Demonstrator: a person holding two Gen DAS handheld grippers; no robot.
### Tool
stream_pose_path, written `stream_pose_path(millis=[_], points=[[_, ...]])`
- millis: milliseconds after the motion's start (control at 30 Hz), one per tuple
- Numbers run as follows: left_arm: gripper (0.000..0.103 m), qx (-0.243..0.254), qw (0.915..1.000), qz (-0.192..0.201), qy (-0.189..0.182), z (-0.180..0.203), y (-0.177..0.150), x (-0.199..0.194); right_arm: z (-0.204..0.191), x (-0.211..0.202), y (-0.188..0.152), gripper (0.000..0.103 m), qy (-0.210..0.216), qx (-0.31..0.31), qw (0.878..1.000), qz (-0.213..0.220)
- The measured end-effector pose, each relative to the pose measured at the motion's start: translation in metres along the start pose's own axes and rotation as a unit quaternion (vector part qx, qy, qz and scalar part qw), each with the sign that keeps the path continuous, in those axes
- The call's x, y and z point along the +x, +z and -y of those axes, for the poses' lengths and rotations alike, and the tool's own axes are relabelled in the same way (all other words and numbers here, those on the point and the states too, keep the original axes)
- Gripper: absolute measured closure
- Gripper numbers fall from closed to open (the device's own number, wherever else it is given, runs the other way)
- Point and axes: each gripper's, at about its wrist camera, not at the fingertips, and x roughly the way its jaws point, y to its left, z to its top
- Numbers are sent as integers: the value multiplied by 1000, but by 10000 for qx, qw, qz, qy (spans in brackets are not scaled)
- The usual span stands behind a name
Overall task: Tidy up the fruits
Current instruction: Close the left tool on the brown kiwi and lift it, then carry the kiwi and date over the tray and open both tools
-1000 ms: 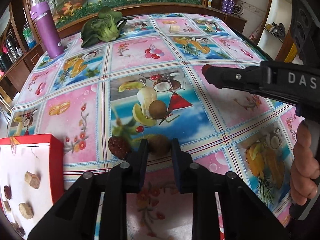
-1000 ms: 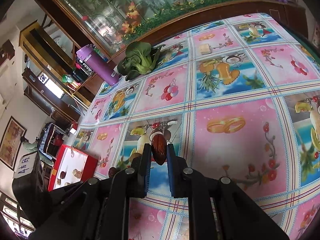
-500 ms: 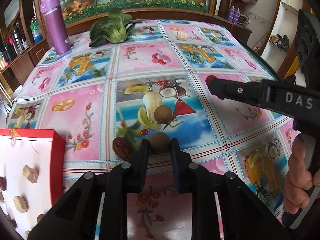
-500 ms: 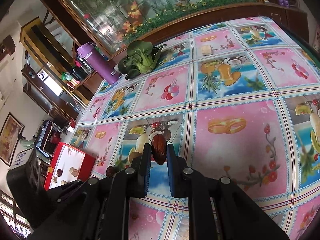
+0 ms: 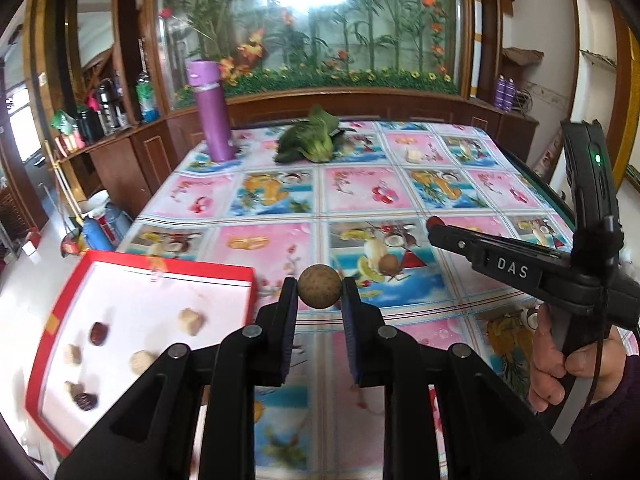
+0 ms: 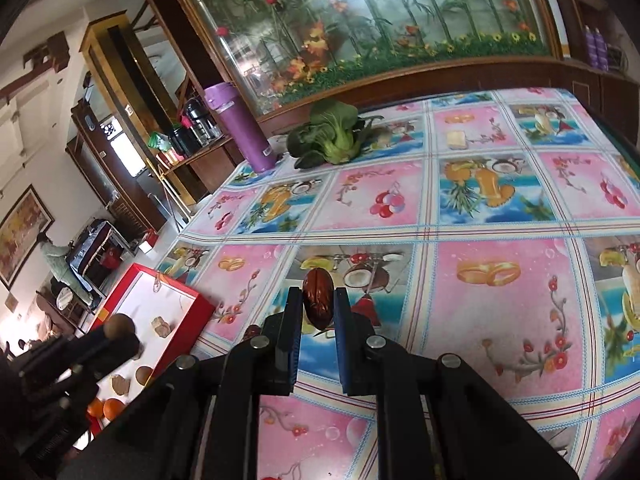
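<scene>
Left wrist view: left hand-held gripper (image 5: pixel 319 294), fingers clamped on one round brown fruit (image 5: pixel 319 286), rough matt skin, held at the fingertips above the near edge of the surface (image 5: pixel 360 200), just right of the red box (image 5: pixel 60 300). Box holds pale chunks and dark red dates on a white lining. Right wrist view: right hand-held gripper (image 6: pixel 316 304), fingers closed on one glossy reddish-brown date (image 6: pixel 318 298), oblong, wrinkled, upright between the pads, raised over the fruit-print surface.

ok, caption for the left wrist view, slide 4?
Left gripper holds a round brown fruit above the tablecloth, beside the red box.
</scene>
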Motion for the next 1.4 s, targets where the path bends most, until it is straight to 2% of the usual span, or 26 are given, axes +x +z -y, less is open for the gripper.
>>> stream_pose_path(millis=[200, 367, 467, 900, 1200, 1400], points=[[79, -122, 9993, 248, 268, -25, -7, -29, -25, -6, -17, 90, 2, -22, 10000, 47], [79, -347, 9977, 353, 454, -48, -18, -41, -52, -10, -31, 90, 174, -45, 9998, -28], [79, -468, 9968, 356, 542, -62, -26, -47, -70, -11, -38, 90, 329, -12, 9994, -106], [79, -1100, 9907, 220, 775, -126, -70, -59, -146, -9, -67, 90, 503, -600, 9963, -367], [79, -1678, 9758, 49, 1401, -204, -104, -66, -207, 18, -79, 90, 779, -1127, 9882, -687], [79, -1907, 9672, -132, 1671, -240, -119, -62, -250, 46, -88, 90, 975, -1515, 9791, -945]])
